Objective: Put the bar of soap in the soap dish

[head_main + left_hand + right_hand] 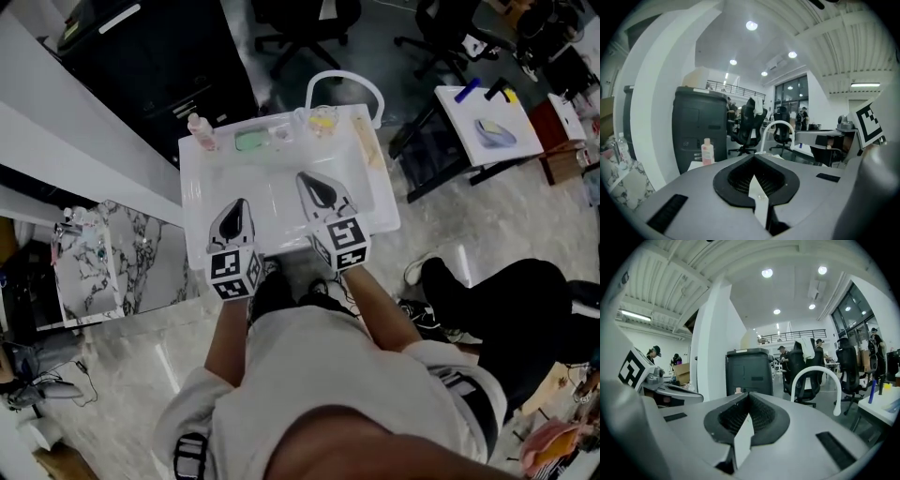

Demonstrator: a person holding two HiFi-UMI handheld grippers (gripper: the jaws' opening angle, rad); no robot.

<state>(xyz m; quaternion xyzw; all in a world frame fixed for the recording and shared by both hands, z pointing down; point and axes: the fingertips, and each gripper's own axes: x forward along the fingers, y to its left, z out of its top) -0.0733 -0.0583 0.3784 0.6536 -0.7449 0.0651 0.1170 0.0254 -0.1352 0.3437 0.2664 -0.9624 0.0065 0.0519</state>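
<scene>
1. Office floor under me, a white sink [380,202] dead centre, a curved faucet [343,79] behind it.
2. Left gripper [238,206] hangs over the basin, jaws pressed together, gripping nothing.
3. Right gripper [311,184] sits just beside it, likewise clamped and empty.
4. Green bar of soap [251,141] lies on the back ledge near a pink bottle [201,131], well apart from both grippers.

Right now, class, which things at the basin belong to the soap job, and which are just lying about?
For the job: green bar of soap; left gripper and right gripper, both shut and empty. The soap dish I cannot make out.
Lying about: pink bottle; white tap; clear cup with something yellow; office chair.
</scene>
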